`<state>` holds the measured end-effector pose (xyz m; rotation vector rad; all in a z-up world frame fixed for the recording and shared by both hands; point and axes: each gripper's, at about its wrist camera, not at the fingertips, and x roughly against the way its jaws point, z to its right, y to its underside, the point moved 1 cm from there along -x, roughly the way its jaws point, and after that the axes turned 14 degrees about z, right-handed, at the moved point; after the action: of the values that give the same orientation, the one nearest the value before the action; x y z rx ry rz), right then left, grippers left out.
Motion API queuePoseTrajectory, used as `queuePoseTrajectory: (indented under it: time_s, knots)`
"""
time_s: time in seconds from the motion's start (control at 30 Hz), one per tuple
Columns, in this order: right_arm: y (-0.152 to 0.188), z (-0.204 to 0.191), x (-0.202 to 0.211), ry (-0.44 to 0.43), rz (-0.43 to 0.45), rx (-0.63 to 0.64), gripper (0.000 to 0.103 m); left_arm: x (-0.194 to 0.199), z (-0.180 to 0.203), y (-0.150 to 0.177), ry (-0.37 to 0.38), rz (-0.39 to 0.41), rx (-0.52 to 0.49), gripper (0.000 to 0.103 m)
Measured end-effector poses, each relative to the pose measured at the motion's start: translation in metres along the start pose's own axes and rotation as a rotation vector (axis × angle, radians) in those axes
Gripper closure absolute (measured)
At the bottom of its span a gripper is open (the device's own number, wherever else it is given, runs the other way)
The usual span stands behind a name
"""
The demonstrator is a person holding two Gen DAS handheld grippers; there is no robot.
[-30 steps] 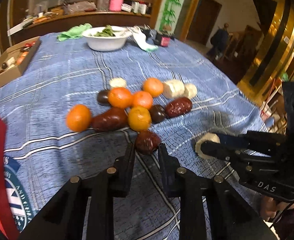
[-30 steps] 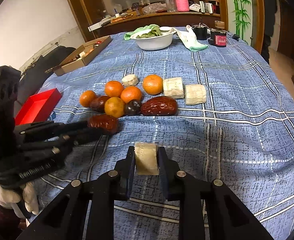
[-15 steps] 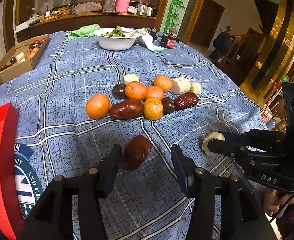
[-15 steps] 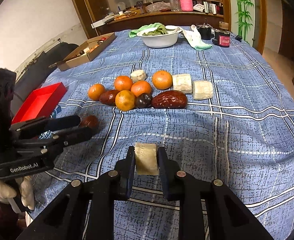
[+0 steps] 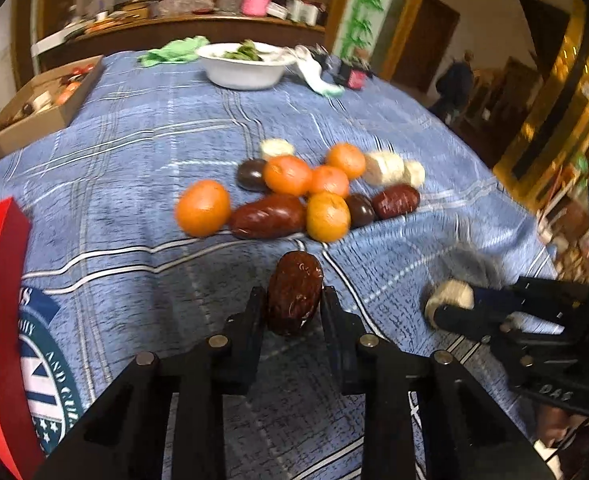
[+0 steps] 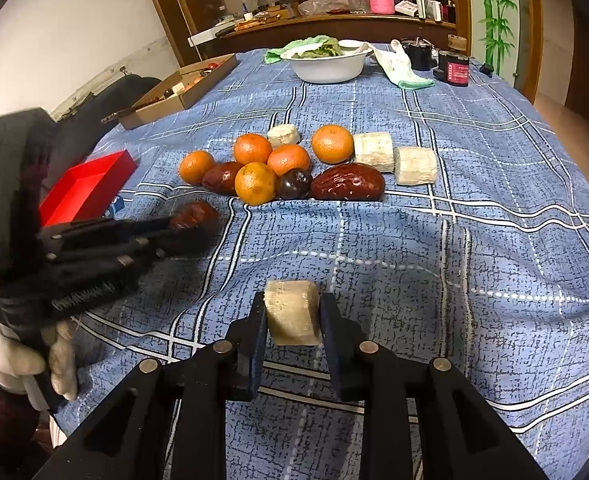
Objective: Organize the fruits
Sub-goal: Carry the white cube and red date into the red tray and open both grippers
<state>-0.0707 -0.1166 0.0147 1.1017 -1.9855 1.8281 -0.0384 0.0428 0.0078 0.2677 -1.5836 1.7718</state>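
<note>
Gripping, left fingers: your left gripper (image 5: 294, 300) has just closed its jaws again, and its pads now press both sides of a dark red date (image 5: 294, 298), which stands on end between them.
Gripping, right fingers: your right gripper (image 6: 292, 312) is clamped narrow on a pale cream chunk (image 6: 292, 312), one pad flat on each side.
Placement of held items: you have both over the blue plaid tablecloth (image 6: 474, 240), on the near side of the pile; whether either touches the cloth cannot be told.
Your hand: a white glove (image 6: 10, 356) wraps the left gripper's handle at the picture's lower left.
Fruit pile: five oranges (image 6: 254, 183), two long red dates (image 6: 348, 187), a dark round fruit (image 6: 293, 184) and three pale chunks (image 6: 374, 151) lie bunched together mid-table, many of them touching.
Second dark fruit: one more (image 5: 251, 174) shows behind the oranges in the left wrist view only.
Red tray (image 6: 88, 190): lies at the table's left edge, just beside your left gripper.
Cardboard box (image 6: 178, 90): sits further back on the left, small items inside, too small to tell.
White bowl (image 6: 328, 68): stands at the far end, with greens in it.
Cloths: a green one (image 5: 174, 50) and a white one (image 6: 398, 66) flank the bowl.
</note>
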Motion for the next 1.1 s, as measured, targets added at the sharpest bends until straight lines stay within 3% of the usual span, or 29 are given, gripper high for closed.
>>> queuePoseTrajectory:
  time_s: [0.13, 0.27, 0.47, 0.7, 0.87, 1.03, 1.1]
  knots:
    - [-0.004, -0.009, 0.001, -0.015, -0.011, 0.008, 0.078, 0.027, -0.023, -0.009, 0.004, 0.061, 0.1, 0.077]
    - [-0.019, -0.033, 0.003, -0.041, 0.004, 0.048, 0.078, 0.063, -0.06, -0.016, -0.045, 0.127, 0.187, 0.077]
    - [-0.049, -0.102, -0.013, -0.208, 0.007, 0.096, 0.078, 0.115, -0.145, -0.014, -0.255, 0.198, 0.292, 0.077]
    - [-0.064, -0.225, -0.058, -0.428, -0.048, 0.166, 0.077, 0.137, -0.218, -0.001, -0.43, 0.167, 0.338, 0.076]
    - [-0.051, -0.286, -0.101, -0.455, -0.122, 0.225, 0.077, 0.141, -0.251, 0.009, -0.469, 0.133, 0.354, 0.076]
    - [-0.037, -0.307, -0.129, -0.442, -0.177, 0.242, 0.076, 0.149, -0.265, 0.014, -0.445, 0.141, 0.398, 0.073]
    - [-0.037, -0.308, -0.132, -0.441, -0.179, 0.246, 0.076, 0.155, -0.267, 0.014, -0.438, 0.163, 0.421, 0.053]
